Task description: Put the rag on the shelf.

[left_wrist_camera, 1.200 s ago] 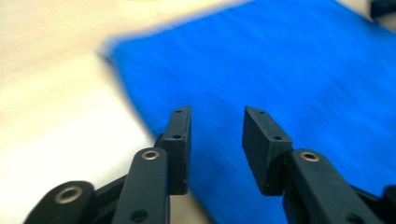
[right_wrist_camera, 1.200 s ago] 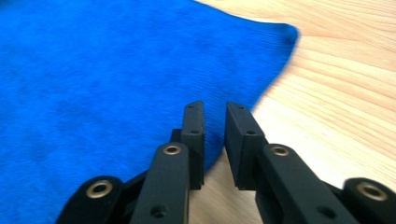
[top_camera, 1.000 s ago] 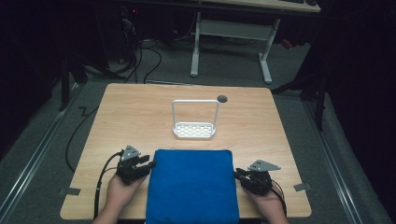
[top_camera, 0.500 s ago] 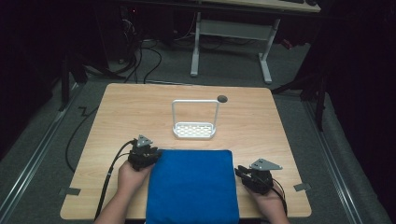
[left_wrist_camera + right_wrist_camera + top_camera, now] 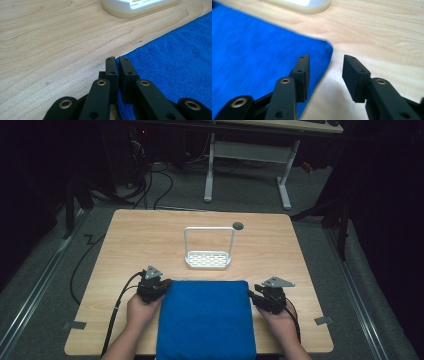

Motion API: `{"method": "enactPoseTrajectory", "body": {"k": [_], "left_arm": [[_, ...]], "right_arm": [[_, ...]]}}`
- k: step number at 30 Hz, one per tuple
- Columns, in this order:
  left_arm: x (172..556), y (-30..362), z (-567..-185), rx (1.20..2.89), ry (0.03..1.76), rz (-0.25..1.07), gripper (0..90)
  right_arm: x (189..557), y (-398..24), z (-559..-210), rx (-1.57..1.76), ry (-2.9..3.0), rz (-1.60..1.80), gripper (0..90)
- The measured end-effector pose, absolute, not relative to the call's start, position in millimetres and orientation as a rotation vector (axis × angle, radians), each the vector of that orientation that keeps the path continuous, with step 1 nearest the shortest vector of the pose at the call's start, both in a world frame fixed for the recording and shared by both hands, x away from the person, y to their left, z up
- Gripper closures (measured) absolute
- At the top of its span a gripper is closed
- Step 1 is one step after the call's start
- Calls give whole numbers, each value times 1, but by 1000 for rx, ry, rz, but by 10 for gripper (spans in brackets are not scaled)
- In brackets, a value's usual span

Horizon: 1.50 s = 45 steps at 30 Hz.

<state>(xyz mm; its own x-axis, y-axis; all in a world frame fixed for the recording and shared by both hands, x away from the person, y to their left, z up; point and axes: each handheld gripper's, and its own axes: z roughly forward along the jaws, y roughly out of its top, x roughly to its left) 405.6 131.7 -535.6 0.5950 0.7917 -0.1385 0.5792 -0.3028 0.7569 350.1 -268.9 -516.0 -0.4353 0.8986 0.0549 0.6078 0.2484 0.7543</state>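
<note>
- Since a second ago the left gripper point(image 5: 159, 285) has moved forward along the left edge of the blue towel point(image 5: 206, 320) and now sits at its far left corner; the right gripper point(image 5: 260, 298) has hardly shifted and stays by the towel's far right corner.
- In the left gripper view the left gripper's point(image 5: 117, 62) jaws are drawn nearly together, a thin slit between them, with the towel's point(image 5: 175, 65) corner edge in that slit; whether they truly pinch the cloth I cannot tell.
- In the right gripper view the right gripper's point(image 5: 326, 62) jaws stand wide apart, one over the towel point(image 5: 257, 50), the other over bare wood, with the towel's corner between them.
- The towel is a flat, fuzzy terry rectangle, bright blue, lying on the near middle of the wooden table point(image 5: 130, 245), its long axis running from the person toward the white rack point(image 5: 208, 255).
- The rack stands just beyond the towel's far edge: a white plastic base with slots and a thin upright wire loop.
- The table is pale wood with visible grain and rounded corners.
</note>
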Motion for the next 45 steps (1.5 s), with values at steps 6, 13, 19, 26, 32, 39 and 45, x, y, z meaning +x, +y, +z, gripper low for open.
{"method": "enactPoseTrajectory", "body": {"k": [6,13,19,26,32,39,45], "left_arm": [[407,134,-536,1997,1095,306,859],[408,135,-536,1989,1098,285,853],[407,135,-536,1987,1097,283,842],[407,135,-536,1990,1104,290,850],[405,134,-536,1995,1102,312,865],[399,139,-532,1937,1066,332,873],[386,145,-515,1878,1014,397,874]], "right_arm": [[381,-257,-526,1431,2147,976,585],[385,-251,-528,1389,2145,911,678],[381,-246,-528,1378,2146,905,764],[377,-245,-531,1347,2144,944,874],[375,-246,-527,1331,2149,969,884],[362,-243,-514,1265,2113,1034,884],[352,-243,-499,1230,2049,1116,884]]}}
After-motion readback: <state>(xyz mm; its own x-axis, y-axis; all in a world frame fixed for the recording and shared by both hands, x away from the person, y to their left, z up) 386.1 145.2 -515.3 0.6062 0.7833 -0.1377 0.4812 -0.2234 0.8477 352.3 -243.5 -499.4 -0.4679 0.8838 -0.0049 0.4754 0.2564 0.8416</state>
